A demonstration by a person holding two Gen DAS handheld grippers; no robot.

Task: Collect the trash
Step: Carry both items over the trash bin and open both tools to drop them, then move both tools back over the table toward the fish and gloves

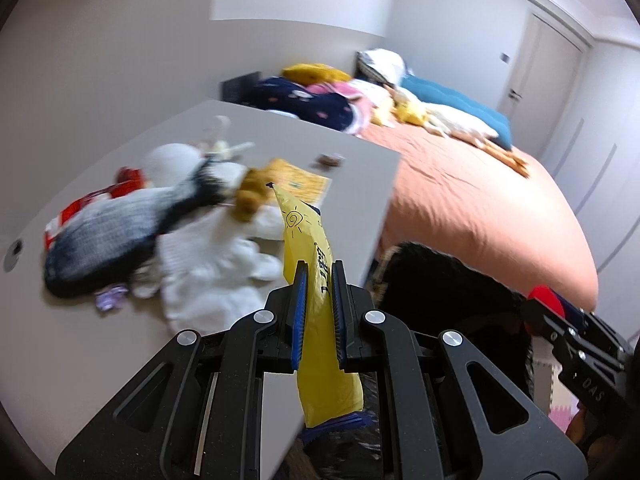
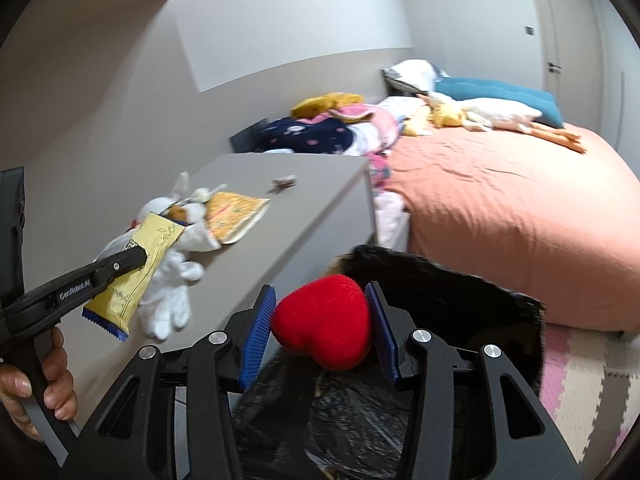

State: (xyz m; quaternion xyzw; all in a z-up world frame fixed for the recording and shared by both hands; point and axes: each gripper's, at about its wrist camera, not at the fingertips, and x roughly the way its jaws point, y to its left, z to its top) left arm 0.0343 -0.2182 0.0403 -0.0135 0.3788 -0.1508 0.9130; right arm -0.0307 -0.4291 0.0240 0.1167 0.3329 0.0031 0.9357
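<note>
Clamped between the left gripper (image 1: 319, 312) pads, a yellow wrapper (image 1: 316, 300) with blurred black print; the right gripper (image 2: 320, 328), marked "DAS", squeezes a red foam heart (image 2: 326, 322)

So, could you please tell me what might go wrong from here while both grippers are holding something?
The left gripper pinches the yellow wrapper mid-length over the desk edge; it could slip out and miss the black bag. The red heart in the right gripper looks soft and may not be trash.
</note>
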